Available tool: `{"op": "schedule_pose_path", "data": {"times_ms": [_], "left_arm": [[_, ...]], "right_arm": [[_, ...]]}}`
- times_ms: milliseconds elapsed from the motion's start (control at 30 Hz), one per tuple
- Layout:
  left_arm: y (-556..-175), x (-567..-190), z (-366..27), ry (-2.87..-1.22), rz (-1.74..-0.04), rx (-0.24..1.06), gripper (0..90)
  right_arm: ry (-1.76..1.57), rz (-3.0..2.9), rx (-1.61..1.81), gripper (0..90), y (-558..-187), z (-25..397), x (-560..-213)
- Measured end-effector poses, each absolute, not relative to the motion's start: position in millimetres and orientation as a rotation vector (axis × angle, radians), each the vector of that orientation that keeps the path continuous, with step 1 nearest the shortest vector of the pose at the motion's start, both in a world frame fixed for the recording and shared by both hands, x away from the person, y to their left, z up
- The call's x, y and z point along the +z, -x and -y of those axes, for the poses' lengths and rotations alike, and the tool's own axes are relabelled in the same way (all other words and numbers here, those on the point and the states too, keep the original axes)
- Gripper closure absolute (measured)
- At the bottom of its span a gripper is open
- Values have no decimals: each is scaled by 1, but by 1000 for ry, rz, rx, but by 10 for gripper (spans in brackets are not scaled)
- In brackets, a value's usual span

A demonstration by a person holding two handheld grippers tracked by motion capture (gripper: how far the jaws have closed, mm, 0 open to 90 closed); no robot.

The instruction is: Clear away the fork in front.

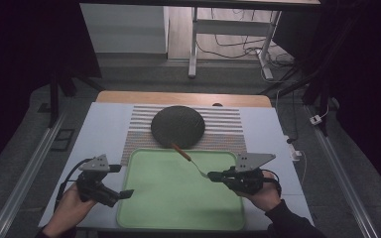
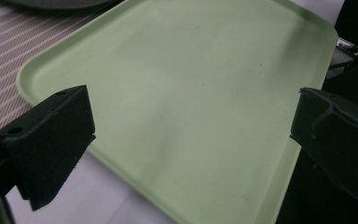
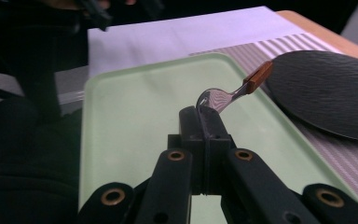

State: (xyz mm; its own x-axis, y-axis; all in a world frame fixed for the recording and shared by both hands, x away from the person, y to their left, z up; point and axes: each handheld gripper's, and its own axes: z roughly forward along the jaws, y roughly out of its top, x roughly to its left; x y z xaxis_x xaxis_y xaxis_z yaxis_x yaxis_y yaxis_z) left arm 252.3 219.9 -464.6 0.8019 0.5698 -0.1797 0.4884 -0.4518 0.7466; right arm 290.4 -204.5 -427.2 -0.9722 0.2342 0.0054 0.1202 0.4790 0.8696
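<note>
pale green tray (image 1: pixel 178 208), dark grey plate (image 1: pixel 177 126), brown-and-white striped mat (image 1: pixel 228 126), spoon (image 1: pixel 191 159) with orange-brown handle.

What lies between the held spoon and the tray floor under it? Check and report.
Nothing visible. The right gripper is shut on the spoon by its bowl, above the green tray, whose floor is bare there; the dark plate sits beyond the tray's far rim.

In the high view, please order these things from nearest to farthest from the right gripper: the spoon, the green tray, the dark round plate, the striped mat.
From the right gripper:
1. Spoon: its bowl is clamped in the jaws.
2. Green tray: directly under the jaws.
3. Striped mat and dark round plate: both beyond the tray's far edge, too close to rank.
</note>
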Motion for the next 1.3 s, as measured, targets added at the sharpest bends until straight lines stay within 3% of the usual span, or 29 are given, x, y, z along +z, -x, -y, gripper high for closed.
{"op": "schedule_pose_path", "data": {"times_ms": [700,833,933,1000,1033,1300], "left_arm": [[-294,-462,-153,-2320,-417,96,33],[-295,-464,-144,-2362,-340,97,104],[-293,-465,-140,-2380,-294,102,244],[-292,-464,-139,-2397,-247,108,281],[-292,-464,-138,-2401,-228,113,350],[-284,-463,-130,-2448,-39,112,524]], "right_arm": [[-76,-2785,1623,900,-276,180,-429],[-34,-2810,1632,900,-275,175,-428],[34,-2842,1626,900,-273,170,-428],[49,-2846,1626,900,-273,169,-427],[72,-2853,1625,900,-272,167,-427],[146,-2898,1598,900,-273,165,-426]]}}
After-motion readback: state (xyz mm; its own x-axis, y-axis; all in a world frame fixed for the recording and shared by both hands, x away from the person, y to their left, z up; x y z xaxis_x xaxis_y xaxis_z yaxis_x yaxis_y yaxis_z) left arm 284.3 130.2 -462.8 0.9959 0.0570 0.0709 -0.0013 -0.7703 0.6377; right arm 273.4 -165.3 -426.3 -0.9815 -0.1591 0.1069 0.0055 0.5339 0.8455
